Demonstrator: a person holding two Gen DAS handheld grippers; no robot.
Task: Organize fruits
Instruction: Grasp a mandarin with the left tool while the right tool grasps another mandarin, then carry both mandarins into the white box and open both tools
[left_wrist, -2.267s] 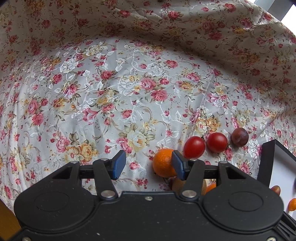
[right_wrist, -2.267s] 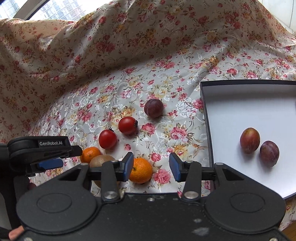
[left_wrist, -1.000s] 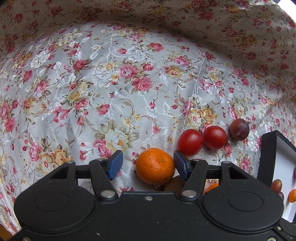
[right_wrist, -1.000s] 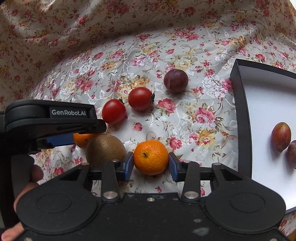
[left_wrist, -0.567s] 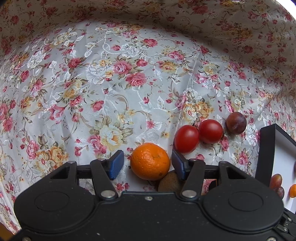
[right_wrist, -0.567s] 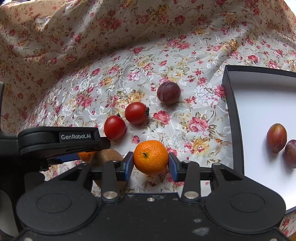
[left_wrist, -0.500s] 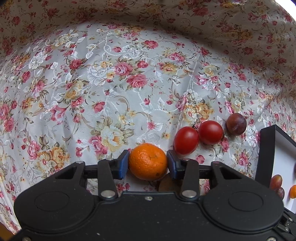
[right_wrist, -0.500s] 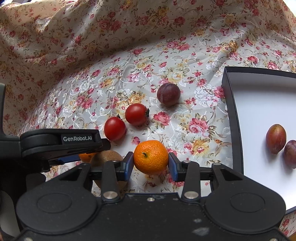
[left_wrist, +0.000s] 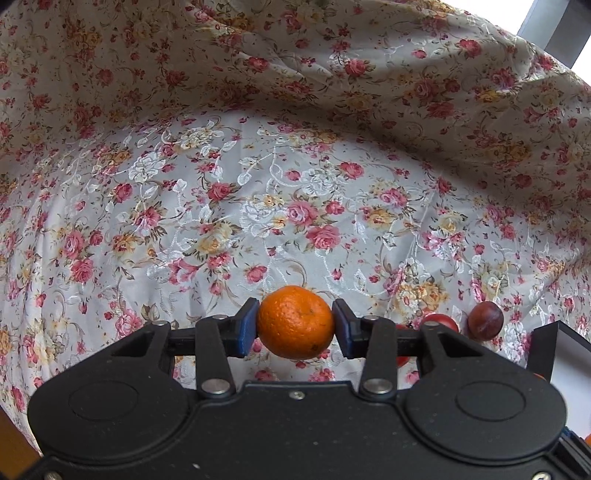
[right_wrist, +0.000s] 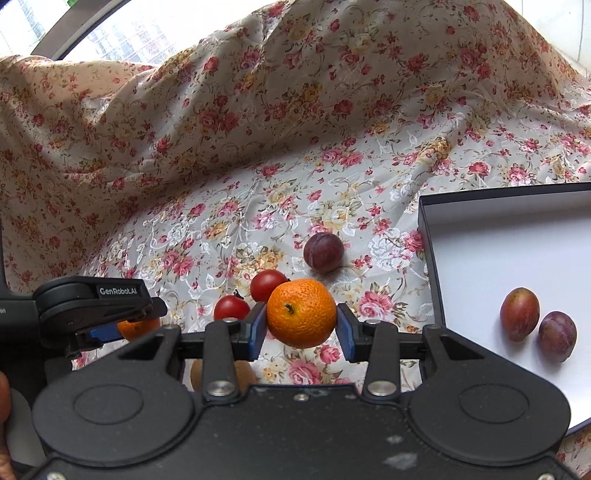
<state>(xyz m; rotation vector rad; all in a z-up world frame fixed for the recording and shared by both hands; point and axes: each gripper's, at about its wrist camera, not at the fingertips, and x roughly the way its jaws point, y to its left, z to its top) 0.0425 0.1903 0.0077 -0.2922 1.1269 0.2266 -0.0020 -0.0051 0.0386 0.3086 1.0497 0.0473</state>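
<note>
The tablecloth (right_wrist: 258, 192) is cream with pink and red roses. Each black gripper's blue pads (left_wrist: 246, 326) clamp an orange mandarin (right_wrist: 301, 313). Two red tomatoes (right_wrist: 266, 283) lie at its 10 o'clock, a purple plum (right_wrist: 324, 252) at 12. The tray (right_wrist: 491, 251) is white, black-rimmed.

Surface draped in a flowered cloth (right_wrist: 229, 206). Resting on it, beyond the fingers: one plum (right_wrist: 324, 252) and two tomatoes (right_wrist: 266, 284). Right of the fingers: a black-rimmed tray (right_wrist: 428, 236). Partly hidden beneath the fingers: a kiwi (right_wrist: 242, 373).
</note>
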